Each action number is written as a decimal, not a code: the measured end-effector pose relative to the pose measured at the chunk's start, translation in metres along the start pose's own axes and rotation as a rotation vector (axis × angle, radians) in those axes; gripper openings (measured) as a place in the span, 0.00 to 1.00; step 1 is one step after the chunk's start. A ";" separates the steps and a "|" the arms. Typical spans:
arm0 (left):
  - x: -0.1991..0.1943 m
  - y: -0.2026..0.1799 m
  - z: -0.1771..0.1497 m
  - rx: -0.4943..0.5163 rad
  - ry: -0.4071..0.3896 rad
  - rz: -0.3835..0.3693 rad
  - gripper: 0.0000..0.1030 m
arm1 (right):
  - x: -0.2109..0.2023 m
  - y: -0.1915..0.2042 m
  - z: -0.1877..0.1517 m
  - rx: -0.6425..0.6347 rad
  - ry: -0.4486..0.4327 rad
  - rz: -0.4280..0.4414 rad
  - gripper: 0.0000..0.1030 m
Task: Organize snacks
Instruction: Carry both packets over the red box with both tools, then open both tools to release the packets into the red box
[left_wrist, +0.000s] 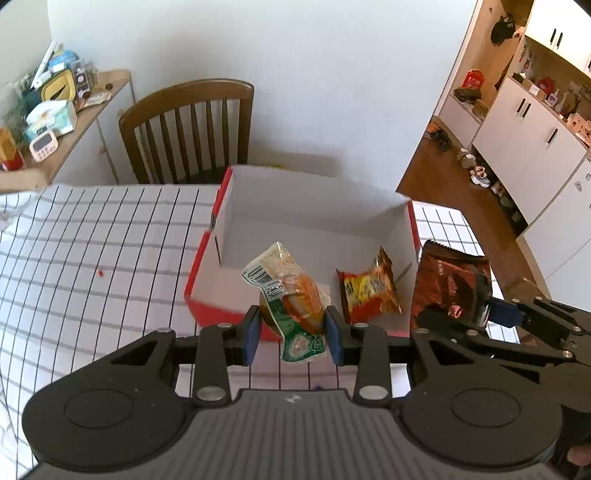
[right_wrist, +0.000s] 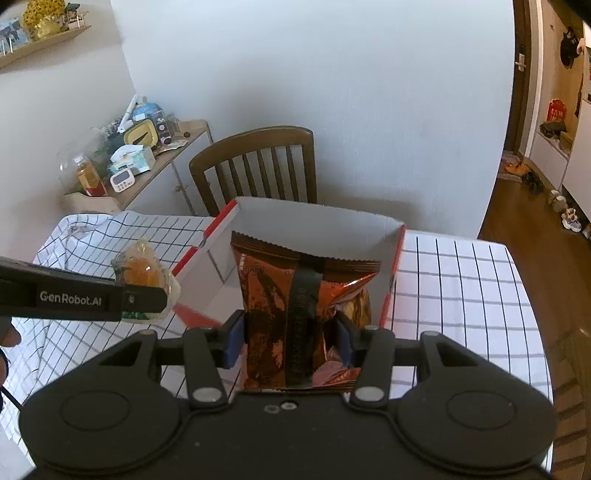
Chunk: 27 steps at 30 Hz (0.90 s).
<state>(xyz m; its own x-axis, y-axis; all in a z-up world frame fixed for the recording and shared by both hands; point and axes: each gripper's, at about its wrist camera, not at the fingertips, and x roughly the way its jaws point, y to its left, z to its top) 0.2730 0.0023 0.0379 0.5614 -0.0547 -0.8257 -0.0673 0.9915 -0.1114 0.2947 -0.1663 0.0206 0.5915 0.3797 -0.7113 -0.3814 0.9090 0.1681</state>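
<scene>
Over box (left_wrist: 207, 280): one red packet (left_wrist: 369, 291) already inside; left gripper (left_wrist: 291, 332) pinching bun pack (left_wrist: 295, 295), right gripper (right_wrist: 290, 341) pinching brown bag (right_wrist: 295, 306), both yet to drop.

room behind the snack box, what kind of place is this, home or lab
Most likely a lived-in home, a dining corner. A wooden dining chair stands at a table under a checked tablecloth, a side shelf is cluttered with tissues and a timer, and white cabinets line a hallway with shoes on the floor.
</scene>
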 end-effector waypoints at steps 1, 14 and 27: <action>0.004 -0.001 0.004 0.002 0.001 0.007 0.35 | 0.006 -0.001 0.004 0.000 0.002 -0.003 0.47; 0.088 -0.002 0.041 0.005 0.082 0.107 0.35 | 0.091 -0.013 0.029 -0.011 0.091 0.013 0.47; 0.159 0.006 0.043 -0.012 0.210 0.202 0.35 | 0.155 -0.015 0.031 -0.066 0.201 0.066 0.47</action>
<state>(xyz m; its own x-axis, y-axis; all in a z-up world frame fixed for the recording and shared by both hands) 0.3979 0.0045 -0.0703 0.3530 0.1194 -0.9280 -0.1710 0.9834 0.0615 0.4141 -0.1162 -0.0705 0.4130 0.3902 -0.8229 -0.4645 0.8675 0.1782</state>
